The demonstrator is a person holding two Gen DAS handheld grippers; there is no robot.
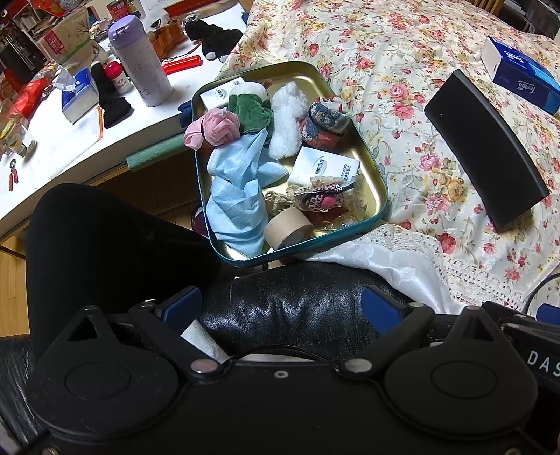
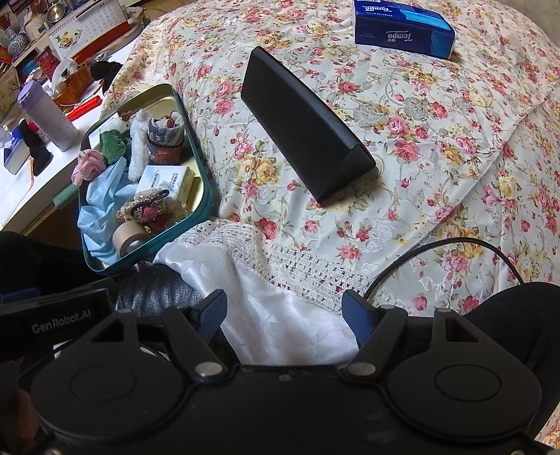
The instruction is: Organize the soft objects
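Note:
A teal-rimmed metal tin point(image 1: 379, 210) point(image 2: 206, 196) sits at the edge of the floral bed. It holds soft things: a pink rolled cloth point(image 1: 218, 129), a green cloth point(image 1: 252, 110), white fluff point(image 1: 287, 119), a blue face mask point(image 1: 238, 196) point(image 2: 101, 206), a patterned sock roll point(image 1: 325, 122), a leopard hair clip point(image 1: 322, 196), white packets point(image 1: 325, 168) and a tape roll point(image 1: 287, 227). My left gripper point(image 1: 280, 308) is open and empty, low over a black leather surface, short of the tin. My right gripper point(image 2: 283, 308) is open and empty above the white lace cloth point(image 2: 280, 273).
A black triangular case point(image 1: 486, 147) point(image 2: 304, 122) and a blue Tempo tissue box point(image 1: 521, 77) point(image 2: 402, 24) lie on the floral bedspread point(image 2: 437, 157). A cluttered white desk point(image 1: 70, 140) with a purple bottle point(image 1: 140, 63) stands left. A black cable point(image 2: 437, 248) crosses the bed edge.

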